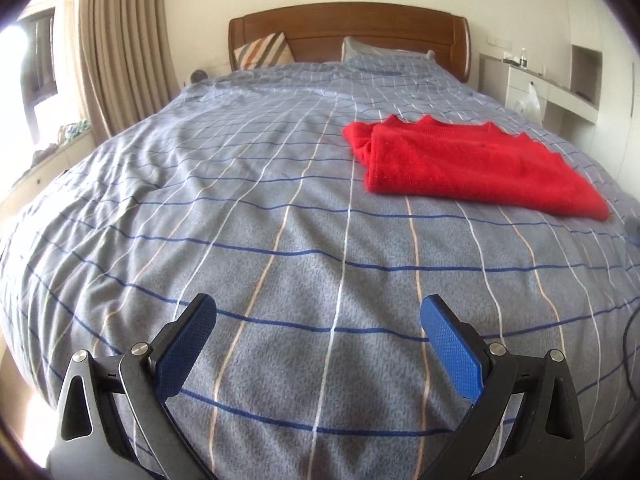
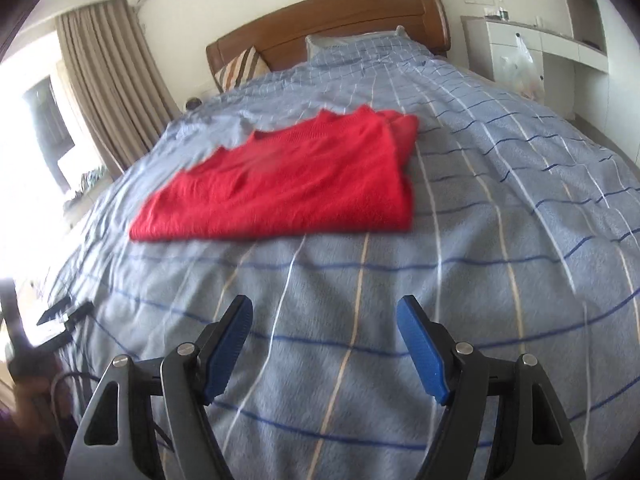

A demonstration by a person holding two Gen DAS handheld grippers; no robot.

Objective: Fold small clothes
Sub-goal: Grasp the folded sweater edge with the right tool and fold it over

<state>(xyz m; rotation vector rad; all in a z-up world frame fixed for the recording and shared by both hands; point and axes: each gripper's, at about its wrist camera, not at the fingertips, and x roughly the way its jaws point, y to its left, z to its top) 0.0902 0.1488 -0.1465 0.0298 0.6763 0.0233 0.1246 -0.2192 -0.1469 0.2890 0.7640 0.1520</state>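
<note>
Two blue pads (image 1: 450, 344) of left hand-held gripper (image 1: 318, 316) nearest, spread wide over bed cover (image 1: 280, 220), nothing between them. Same for right hand-held gripper (image 2: 324, 316): jaws well apart, empty, above the cover. One red garment (image 1: 468, 164), folded, lying flat on the blue-grey checked cover, well ahead of both grippers; to the right in left wrist view, to the left in right wrist view (image 2: 288, 184). Neither gripper touching it. Beyond: one wooden headboard (image 1: 348, 36), one striped cushion (image 1: 266, 50) leaning on it, one pillow (image 1: 360, 50) in matching check. Beige curtain (image 1: 120, 48) at left, window beside it. White cabinet (image 1: 532, 88) at right, one plastic bag (image 1: 530, 100) hanging on its front, contents not discernible.
</note>
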